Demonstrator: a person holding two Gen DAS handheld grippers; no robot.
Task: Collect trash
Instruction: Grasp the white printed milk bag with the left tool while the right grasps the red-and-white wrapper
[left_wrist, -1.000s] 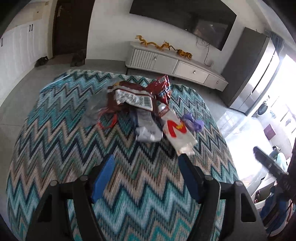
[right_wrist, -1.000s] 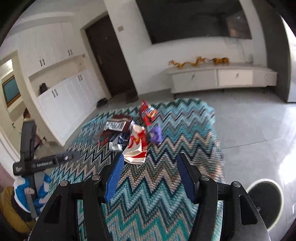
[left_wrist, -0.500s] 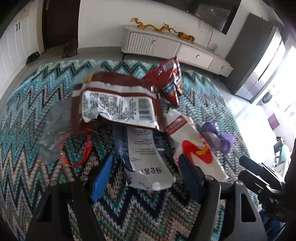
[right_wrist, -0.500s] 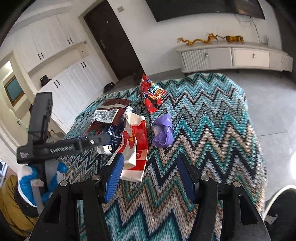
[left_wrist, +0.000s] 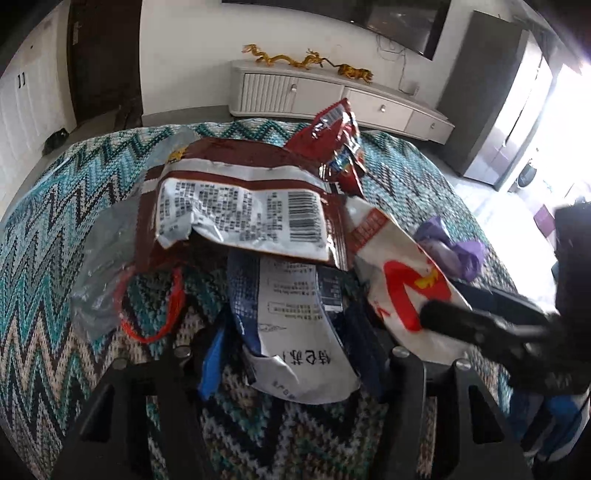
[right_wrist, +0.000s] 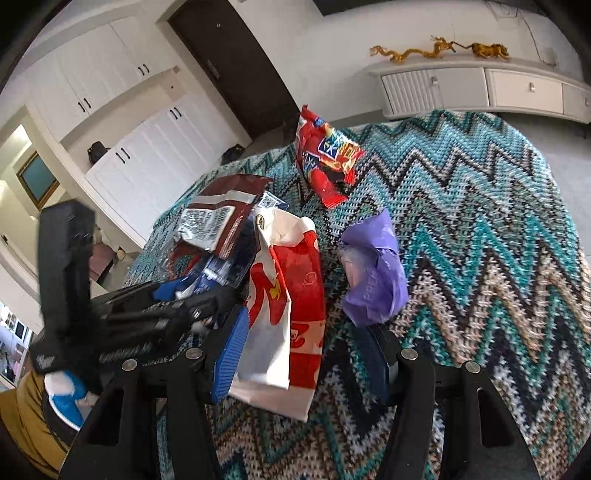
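Teal zigzag knitted cloth (left_wrist: 55, 258) filling both views, trash pile lying at centre. Brown foil bag with white barcode label (left_wrist: 243, 206) sitting upper centre of left view. White-and-red paper bag (right_wrist: 288, 314) lying between right gripper (right_wrist: 303, 354) pads, jaws part open, not pressing. Left gripper (left_wrist: 291, 358) jaws closing around blue-and-white printed wrapper (left_wrist: 295, 332), grip unclear. Crumpled purple plastic wrapper (right_wrist: 376, 280) lying just right of paper bag.

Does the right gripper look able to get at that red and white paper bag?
Probably yes: the red and white paper bag already lies between the right gripper's open fingers, with nothing on top of its near end.
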